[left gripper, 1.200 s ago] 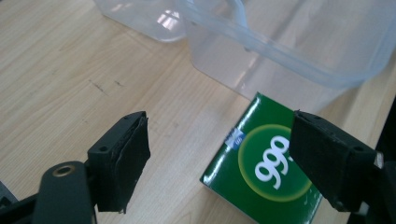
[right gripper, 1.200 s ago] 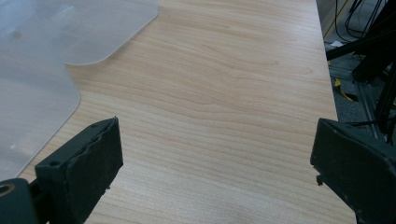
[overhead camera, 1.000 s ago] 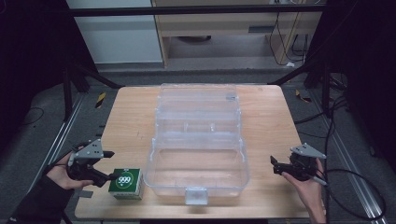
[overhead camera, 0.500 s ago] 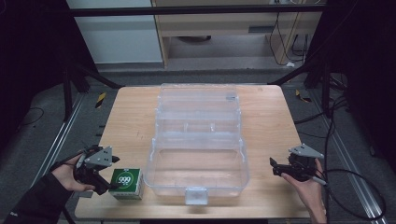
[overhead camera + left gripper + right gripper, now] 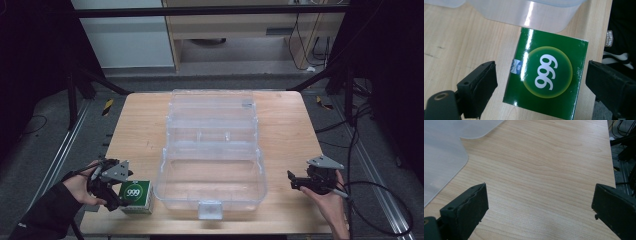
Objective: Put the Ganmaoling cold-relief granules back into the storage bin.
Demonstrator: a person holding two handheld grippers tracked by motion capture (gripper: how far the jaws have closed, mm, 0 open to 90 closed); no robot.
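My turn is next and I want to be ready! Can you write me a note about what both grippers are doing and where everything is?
Left gripper: jaws have just been opening, now wide on either side of the square green cardboard box marked 999, not pressing it.
Right gripper: open over bare wooden table, holding nothing.
The box lies flat on the table's near left corner, beside the open clear plastic tiered case.
Done: nothing is in the case's near tray.
Left: probably grip the box and put it in.
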